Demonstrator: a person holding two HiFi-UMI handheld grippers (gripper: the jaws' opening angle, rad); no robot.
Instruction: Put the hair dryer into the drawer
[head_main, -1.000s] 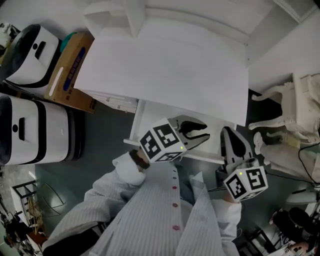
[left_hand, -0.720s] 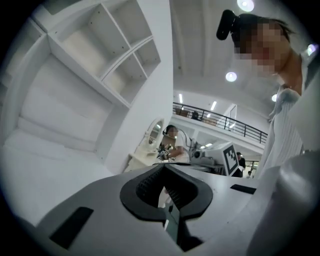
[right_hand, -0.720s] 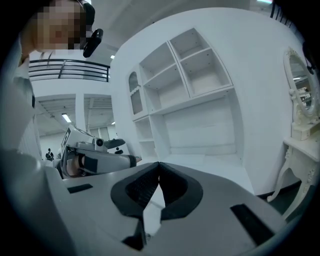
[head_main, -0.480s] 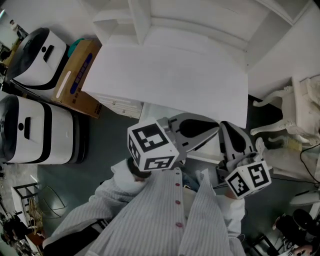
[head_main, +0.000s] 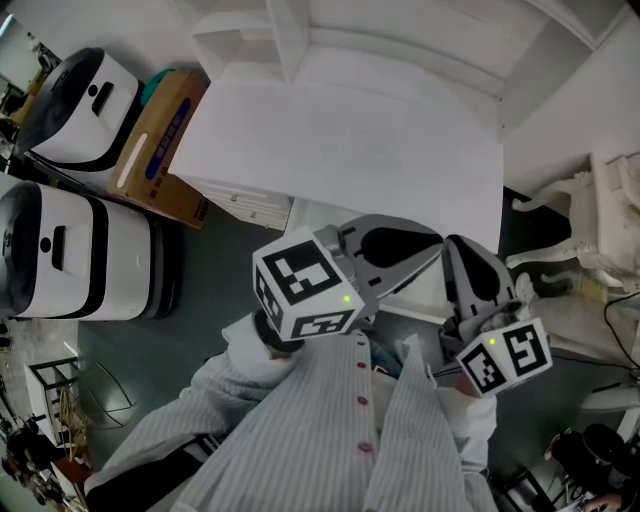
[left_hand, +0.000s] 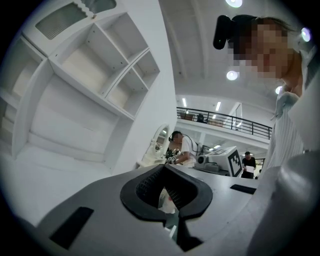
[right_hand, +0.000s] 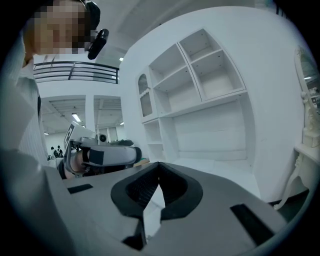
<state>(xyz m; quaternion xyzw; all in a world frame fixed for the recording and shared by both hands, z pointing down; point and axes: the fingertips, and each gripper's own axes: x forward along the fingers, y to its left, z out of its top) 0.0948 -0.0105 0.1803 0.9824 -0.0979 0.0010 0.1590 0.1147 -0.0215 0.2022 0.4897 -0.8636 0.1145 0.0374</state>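
No hair dryer shows in any view. My left gripper (head_main: 438, 244) hangs in front of the white desk (head_main: 340, 140), level, jaws shut with nothing between them (left_hand: 164, 168). My right gripper (head_main: 463, 243) is just to its right, also shut and empty (right_hand: 159, 164). A white drawer (head_main: 312, 218) seems to stick out under the desk's front edge; both grippers hide most of it, so its inside cannot be seen. From the right gripper view the left gripper (right_hand: 107, 156) appears beside it.
White shelves (left_hand: 100, 75) rise behind the desk. Two white-and-black machines (head_main: 60, 250) (head_main: 75, 100) and a cardboard box (head_main: 165, 150) stand on the floor at left. An ornate white chair (head_main: 590, 230) is at right. People work in the background.
The left gripper's jaws went from open to shut with nothing in them. It rose from the drawer front toward the camera. The right gripper rose slightly.
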